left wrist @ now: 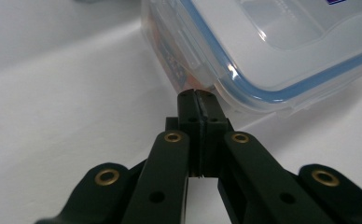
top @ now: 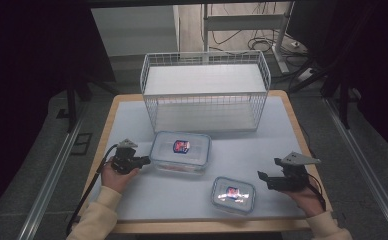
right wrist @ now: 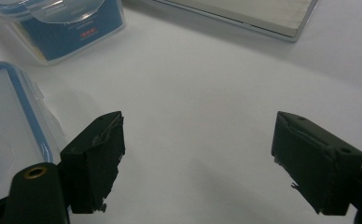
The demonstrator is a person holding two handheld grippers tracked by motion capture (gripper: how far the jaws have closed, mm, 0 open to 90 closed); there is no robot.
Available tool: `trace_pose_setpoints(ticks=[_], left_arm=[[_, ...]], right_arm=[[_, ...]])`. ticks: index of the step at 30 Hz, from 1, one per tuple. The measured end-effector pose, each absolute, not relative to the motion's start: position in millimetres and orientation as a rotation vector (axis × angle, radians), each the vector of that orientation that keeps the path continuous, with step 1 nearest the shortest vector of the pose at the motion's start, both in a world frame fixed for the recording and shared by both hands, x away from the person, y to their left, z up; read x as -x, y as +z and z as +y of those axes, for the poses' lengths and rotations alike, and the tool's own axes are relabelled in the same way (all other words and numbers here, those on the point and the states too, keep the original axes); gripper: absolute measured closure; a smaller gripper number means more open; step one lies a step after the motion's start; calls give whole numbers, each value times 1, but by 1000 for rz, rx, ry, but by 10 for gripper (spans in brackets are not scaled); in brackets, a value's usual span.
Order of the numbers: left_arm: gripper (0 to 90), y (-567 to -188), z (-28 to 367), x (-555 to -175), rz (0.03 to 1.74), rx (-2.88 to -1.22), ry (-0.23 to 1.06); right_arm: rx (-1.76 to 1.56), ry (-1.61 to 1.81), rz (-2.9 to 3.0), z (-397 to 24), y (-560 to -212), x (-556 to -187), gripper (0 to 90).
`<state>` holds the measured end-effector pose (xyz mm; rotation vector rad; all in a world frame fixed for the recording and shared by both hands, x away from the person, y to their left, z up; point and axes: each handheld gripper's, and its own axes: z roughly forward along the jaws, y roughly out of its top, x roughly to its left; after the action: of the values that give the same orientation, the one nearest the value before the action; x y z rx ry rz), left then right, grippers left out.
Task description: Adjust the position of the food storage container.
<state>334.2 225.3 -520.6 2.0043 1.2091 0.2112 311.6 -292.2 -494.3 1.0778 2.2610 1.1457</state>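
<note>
- My left tongs [top: 143, 161] are shut tight, pads together with nothing between them, tips right at the short end of the larger lidded container [top: 180, 152], which sits mid-worktop [top: 132, 120] just in front of the white wire basket [top: 205, 90].
- Risk as I judge it: closed tips pressing low on that end could shove the container sideways toward the basket, or slip under the side latch [left wrist: 184, 44] and pop it rather than move the box.
- My right tongs [top: 263, 178] stand wide open and empty, just beside the smaller container [top: 233, 194] near the front edge; a careless closing could nudge it off the worktop.
- The left gripper view shows the shut tips just about at the container wall below the blue seal, though I cannot tell if they touch; the high view cannot settle that.
- The high view gives both containers' layout against the basket.
</note>
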Motion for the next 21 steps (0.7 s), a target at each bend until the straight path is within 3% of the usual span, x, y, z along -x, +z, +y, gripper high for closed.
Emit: trace_pose_setpoints(ticks=[21], left_arm=[[900,-517,166,-343,1134,-2055,138]], right_arm=[[-1084,1152,2270,-290,-495,-312,172]])
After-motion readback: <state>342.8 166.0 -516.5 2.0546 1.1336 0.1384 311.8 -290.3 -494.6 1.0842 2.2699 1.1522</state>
